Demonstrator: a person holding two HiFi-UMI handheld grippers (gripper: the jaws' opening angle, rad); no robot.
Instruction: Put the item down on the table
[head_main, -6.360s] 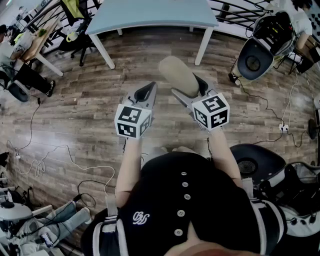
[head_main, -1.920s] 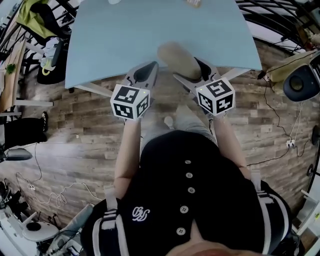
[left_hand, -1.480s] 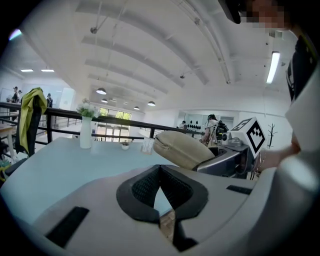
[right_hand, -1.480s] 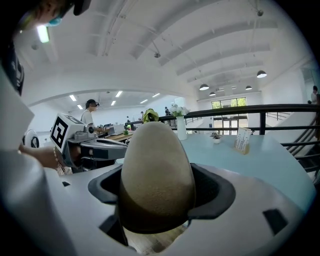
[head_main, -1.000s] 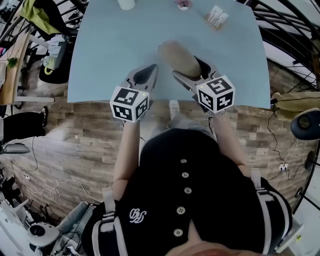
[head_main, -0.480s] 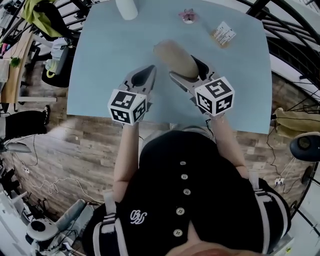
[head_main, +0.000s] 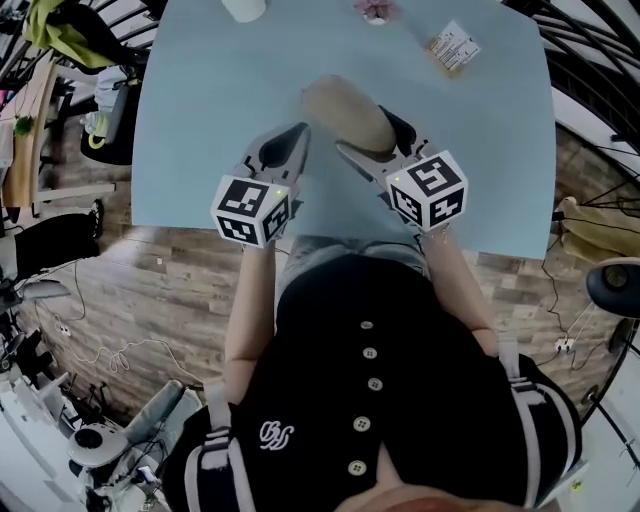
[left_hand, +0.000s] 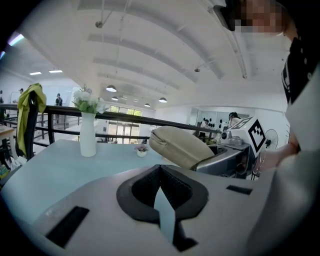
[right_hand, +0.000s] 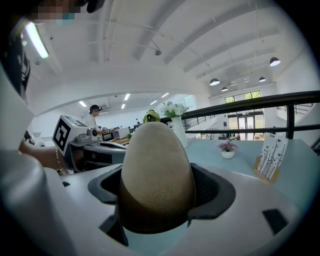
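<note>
A beige oval pouch (head_main: 348, 112) sticks out forward from my right gripper (head_main: 372, 137), which is shut on its near end. In the right gripper view the pouch (right_hand: 156, 170) fills the space between the jaws of the right gripper (right_hand: 160, 192). It hangs above the light blue table (head_main: 200, 120), and I cannot tell how high. My left gripper (head_main: 295, 138) is beside it on the left, jaws together and empty. In the left gripper view, the left gripper (left_hand: 161, 172) shows only a thin slit, with the pouch (left_hand: 180, 145) to its right.
At the table's far edge stand a white vase of flowers (head_main: 243, 8), a small pink potted plant (head_main: 375, 10) and a printed card in a stand (head_main: 453, 45). Wooden floor with cables (head_main: 110, 350) lies behind me. A black railing (right_hand: 260, 102) runs beyond the table.
The person has walked up to the table: the grippers, earlier over the wooden floor, now hang over the table top. Both grippers keep the same pose and the right one still grips the pouch.
</note>
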